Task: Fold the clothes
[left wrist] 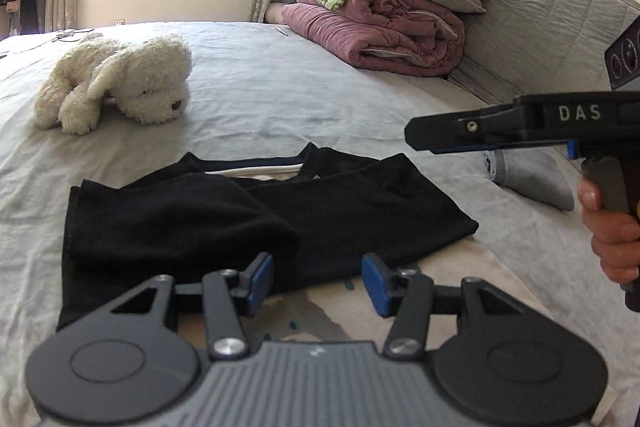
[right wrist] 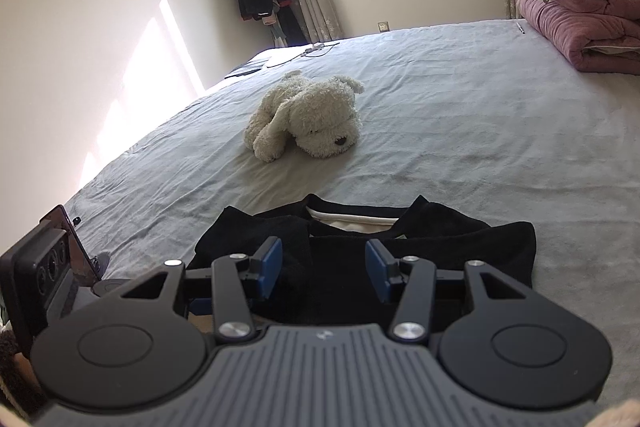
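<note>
- At the upper left of the left wrist view I see a white plush dog lying on the grey bed sheet.
- The black garment lies partly folded at frame centre.
- My left gripper sits bottom centre, jaws released, nothing between the pads.
- My right gripper enters that view from the right; its jaws are released above the garment.
- Folded quilts occupy the upper right.
</note>
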Tool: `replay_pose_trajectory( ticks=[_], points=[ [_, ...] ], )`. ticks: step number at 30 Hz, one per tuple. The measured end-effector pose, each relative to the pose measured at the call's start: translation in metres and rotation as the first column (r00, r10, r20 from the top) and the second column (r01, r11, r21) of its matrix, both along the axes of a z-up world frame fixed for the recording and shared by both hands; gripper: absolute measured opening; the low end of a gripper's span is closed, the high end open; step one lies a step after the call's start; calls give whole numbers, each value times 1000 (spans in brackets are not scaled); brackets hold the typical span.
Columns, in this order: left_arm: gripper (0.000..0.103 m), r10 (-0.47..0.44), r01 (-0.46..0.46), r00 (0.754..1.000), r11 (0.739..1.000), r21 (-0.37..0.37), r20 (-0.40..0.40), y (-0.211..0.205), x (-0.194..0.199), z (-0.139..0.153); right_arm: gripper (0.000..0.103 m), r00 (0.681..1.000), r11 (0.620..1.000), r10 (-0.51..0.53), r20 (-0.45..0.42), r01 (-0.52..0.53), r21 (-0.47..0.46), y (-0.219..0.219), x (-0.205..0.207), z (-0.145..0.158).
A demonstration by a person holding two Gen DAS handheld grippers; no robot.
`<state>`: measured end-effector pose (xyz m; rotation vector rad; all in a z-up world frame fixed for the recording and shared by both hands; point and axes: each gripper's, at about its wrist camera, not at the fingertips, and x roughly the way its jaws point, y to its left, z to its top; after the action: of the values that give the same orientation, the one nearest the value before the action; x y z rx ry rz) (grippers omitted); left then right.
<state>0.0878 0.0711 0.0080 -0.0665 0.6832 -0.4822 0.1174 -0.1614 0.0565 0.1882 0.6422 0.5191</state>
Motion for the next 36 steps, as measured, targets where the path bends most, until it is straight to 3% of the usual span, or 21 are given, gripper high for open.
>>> replay_pose_trajectory(
  ticks=[3,8,10,13,18,24,27,31,32,34,36],
  points=[
    [49,97,-97,995,995,-40,9,37,-4,9,51,1000,1000,21,-7,-21,-5,21,2,-4],
    [13,299,-296,954,948,-114,9,97,9,1,51,996,995,90,-9,-90,-45,68,8,-11],
    [4,377,-374,926,913,-161,-8,117,13,-7,51,992,990,126,-12,-126,-62,92,13,-18],
    [2,430,-442,897,854,-273,-107,137,18,-21,51,984,979,176,-10,-176,-104,128,18,-33],
    [2,432,-462,887,843,-276,-166,134,22,-32,51,977,959,211,0,-207,-193,169,25,-52],
    [0,489,-596,791,751,-284,-367,148,24,-46,51,952,894,302,60,-260,-365,202,32,-67],
    [0,509,-617,776,733,-286,-372,153,23,-46,51,937,864,338,88,-272,-424,214,34,-77],
    [0,518,-621,777,721,-308,-356,153,22,-46,50,917,849,363,167,-251,-466,226,32,-86],
    [0,518,-619,780,718,-318,-350,154,22,-45,44,915,850,360,183,-240,-469,226,33,-89],
    [0,518,-611,789,719,-330,-331,154,21,-44,10,917,863,344,201,-224,-454,222,36,-89],
    [0,508,-596,801,729,-337,-318,152,22,-44,5,928,894,293,232,-179,-411,210,38,-80]
  ],
)
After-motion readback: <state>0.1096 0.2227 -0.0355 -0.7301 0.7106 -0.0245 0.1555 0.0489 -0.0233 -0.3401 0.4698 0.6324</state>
